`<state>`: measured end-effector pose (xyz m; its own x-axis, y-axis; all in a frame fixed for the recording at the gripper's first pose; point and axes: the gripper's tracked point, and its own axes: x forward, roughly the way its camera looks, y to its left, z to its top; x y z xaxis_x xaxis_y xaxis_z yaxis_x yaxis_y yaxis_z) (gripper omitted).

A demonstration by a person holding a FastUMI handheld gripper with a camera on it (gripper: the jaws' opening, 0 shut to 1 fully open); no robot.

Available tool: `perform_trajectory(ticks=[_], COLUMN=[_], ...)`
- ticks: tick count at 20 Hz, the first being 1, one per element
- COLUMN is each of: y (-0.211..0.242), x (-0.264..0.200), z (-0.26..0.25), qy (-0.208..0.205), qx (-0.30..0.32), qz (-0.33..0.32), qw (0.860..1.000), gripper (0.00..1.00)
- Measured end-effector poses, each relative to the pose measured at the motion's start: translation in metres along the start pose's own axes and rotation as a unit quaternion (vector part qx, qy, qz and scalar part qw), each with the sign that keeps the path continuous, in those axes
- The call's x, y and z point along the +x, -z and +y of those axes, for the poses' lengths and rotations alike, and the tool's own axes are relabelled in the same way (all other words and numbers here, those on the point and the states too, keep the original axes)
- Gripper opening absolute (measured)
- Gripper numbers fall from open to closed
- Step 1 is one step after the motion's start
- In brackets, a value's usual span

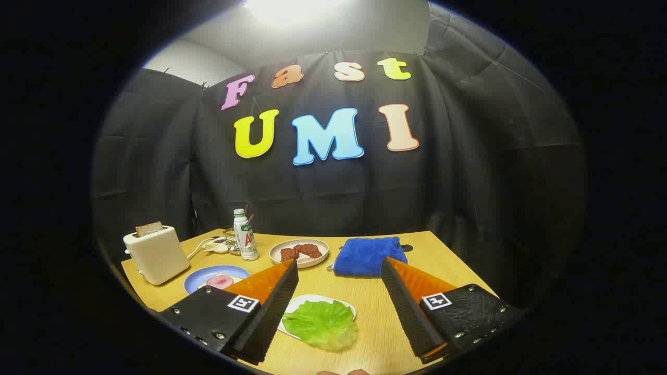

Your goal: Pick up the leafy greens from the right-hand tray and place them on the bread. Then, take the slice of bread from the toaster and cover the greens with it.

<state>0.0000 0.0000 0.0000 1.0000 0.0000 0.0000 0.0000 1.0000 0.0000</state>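
First step, not yet begun: my tool (338, 268) hangs with fingers wide apart, empty, above the leafy greens (320, 323) on their white tray (312, 300). Next I judge I must lower and close on the leaf.

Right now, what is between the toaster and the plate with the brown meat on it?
In the gripper view, a white bottle stands between the toaster and the meat plate, with a small dish beside it. The gripper hangs open nearer the camera.
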Motion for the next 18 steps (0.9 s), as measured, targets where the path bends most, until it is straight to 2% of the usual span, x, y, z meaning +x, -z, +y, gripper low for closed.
perform_trajectory(ticks=[10, 14, 18], y=[0.001, 0.013, 0.034], x=[0.003, 0.005, 0.013], z=[-0.004, -0.002, 0.003], qy=[0.008, 0.006, 0.008], qx=[-0.004, -0.003, -0.033], qz=[0.002, 0.024, 0.073], qw=[1.000, 1.000, 0.997], gripper=[0.98, 0.98, 0.98])
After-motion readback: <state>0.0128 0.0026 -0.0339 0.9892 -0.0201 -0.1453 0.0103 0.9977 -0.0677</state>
